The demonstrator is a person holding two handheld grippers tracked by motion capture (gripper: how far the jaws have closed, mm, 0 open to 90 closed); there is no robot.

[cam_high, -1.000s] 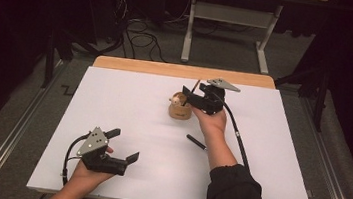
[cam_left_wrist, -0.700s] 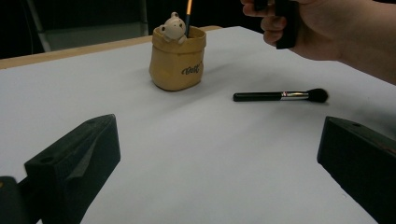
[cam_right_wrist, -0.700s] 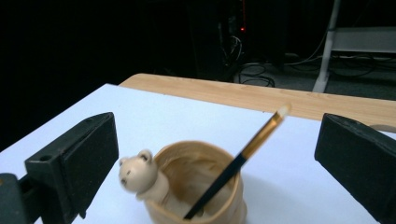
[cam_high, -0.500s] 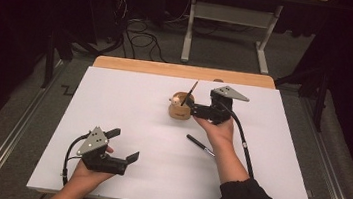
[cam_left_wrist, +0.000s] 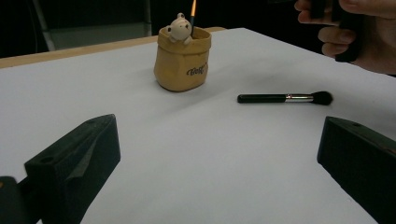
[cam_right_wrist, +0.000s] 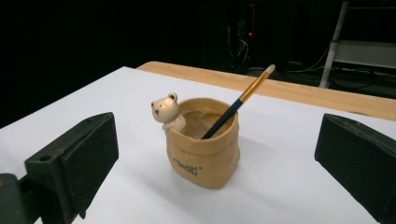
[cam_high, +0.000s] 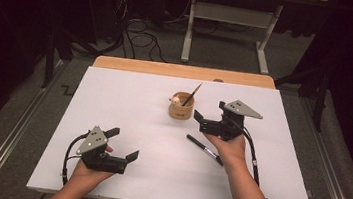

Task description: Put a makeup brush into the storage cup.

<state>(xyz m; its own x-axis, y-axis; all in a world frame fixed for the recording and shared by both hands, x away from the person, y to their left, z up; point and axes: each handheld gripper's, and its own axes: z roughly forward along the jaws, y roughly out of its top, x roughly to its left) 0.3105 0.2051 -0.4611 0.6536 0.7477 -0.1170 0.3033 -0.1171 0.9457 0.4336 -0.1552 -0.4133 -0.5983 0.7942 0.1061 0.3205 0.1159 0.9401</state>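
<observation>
A tan sack-shaped cup (cam_high: 180, 111) (cam_right_wrist: 205, 154) (cam_left_wrist: 182, 65) with a small bear figure (cam_right_wrist: 166, 112) on its rim stands at the table's far middle. A thin brush (cam_high: 192, 94) (cam_right_wrist: 238, 105) leans in it. My right gripper (cam_high: 210, 111) hovers just right of the cup, apart from it. Its jaws have just been opening and now stand open with nothing between them. A black makeup brush (cam_high: 204, 149) (cam_left_wrist: 285, 98) lies flat near the right hand. Near the front left, my left gripper (cam_high: 123, 144) is open and empty.
The white table top (cam_high: 114, 97) has a wooden strip (cam_high: 182, 71) along its far edge. Behind the table are a desk frame (cam_high: 222, 34) and floor cables (cam_high: 136, 37) in the dark. Metal rails run along both sides.
The right gripper let go of the thin brush, which now leans in the cup, and drew back to the right with its jaws wide. The left gripper stayed still.
</observation>
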